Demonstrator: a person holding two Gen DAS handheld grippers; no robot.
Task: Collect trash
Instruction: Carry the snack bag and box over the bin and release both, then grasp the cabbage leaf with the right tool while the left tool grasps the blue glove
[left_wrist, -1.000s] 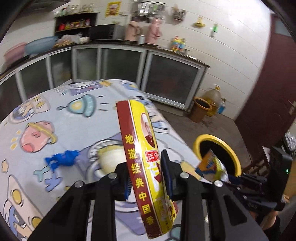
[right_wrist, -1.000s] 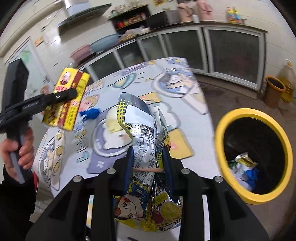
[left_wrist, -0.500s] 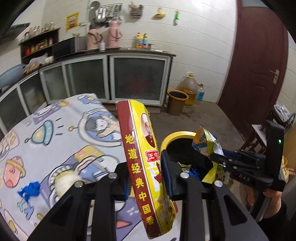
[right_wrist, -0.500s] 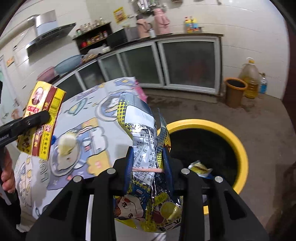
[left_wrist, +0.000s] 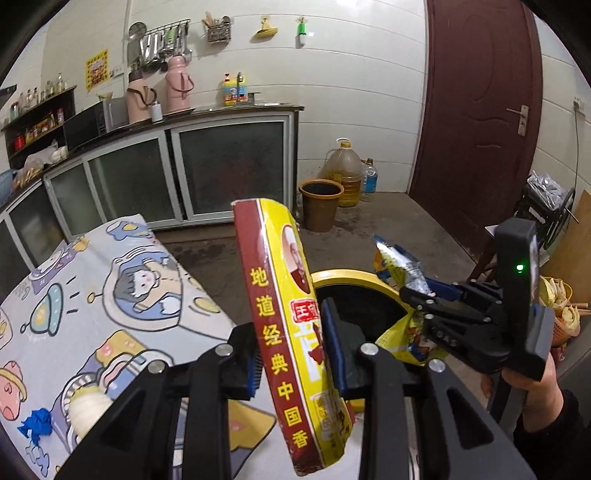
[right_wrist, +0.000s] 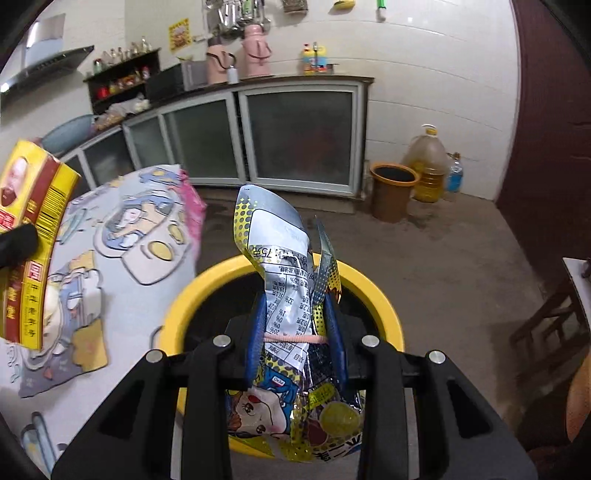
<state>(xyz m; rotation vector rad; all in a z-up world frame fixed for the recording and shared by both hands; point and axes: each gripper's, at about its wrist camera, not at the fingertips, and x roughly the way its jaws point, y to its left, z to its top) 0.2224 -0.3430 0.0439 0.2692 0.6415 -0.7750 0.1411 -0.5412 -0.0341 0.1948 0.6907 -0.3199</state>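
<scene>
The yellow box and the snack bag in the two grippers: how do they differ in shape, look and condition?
The yellow box is a stiff, flat-sided carton, yellow and dark red with Chinese characters; the snack bag is a soft, crumpled foil pouch, silvery with a cartoon print. The box keeps its shape in the left gripper; the bag is torn open and squeezed flat in the right gripper. Both are clamped upright near the yellow bin.

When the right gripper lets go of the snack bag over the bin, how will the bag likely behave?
The snack bag looks like thin crinkled foil, so it is probably very light and floppy. It may flutter rather than drop straight. Held by the right gripper above the yellow bin, it should likely still land inside.
</scene>
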